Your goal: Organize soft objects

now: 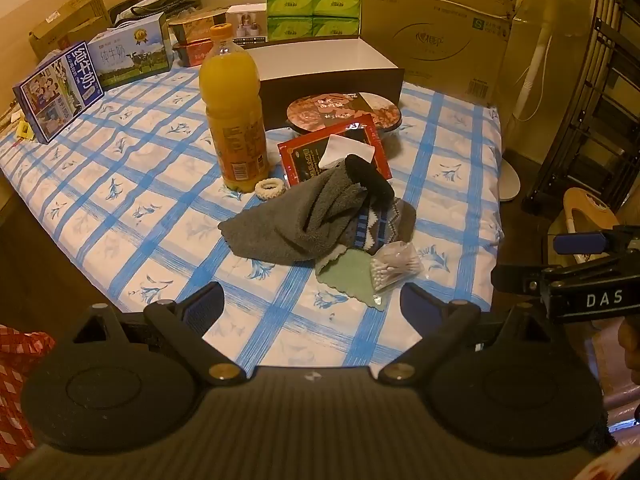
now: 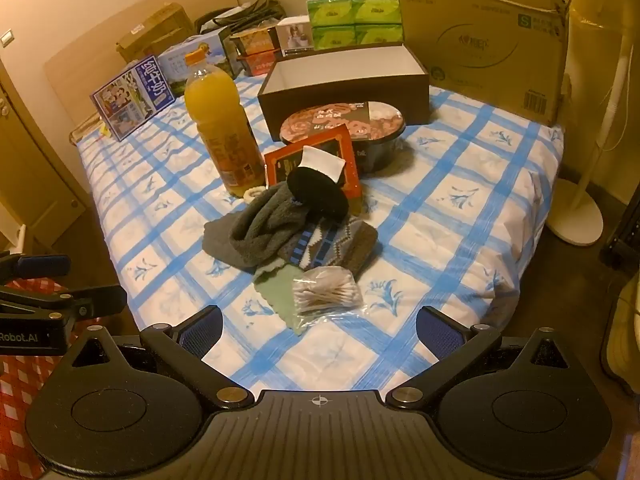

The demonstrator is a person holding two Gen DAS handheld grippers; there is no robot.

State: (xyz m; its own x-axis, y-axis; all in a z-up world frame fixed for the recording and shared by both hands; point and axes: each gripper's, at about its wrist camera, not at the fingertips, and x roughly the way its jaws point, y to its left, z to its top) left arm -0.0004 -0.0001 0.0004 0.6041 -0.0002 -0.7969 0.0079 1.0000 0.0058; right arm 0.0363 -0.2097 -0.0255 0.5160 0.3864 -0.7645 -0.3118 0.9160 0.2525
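Note:
A heap of soft things lies mid-table: a grey fuzzy cloth, a black sock, a patterned knit sock and a green cloth. A bag of cotton swabs rests on the green cloth. A cream hair tie lies by the juice bottle. My left gripper and right gripper both hover open near the table's front edge, short of the heap, nothing between their fingers.
An open brown box stands behind a noodle bowl and a red packet. Milk cartons, green tissue packs and a big cardboard box line the back. A fan stand is right of the table.

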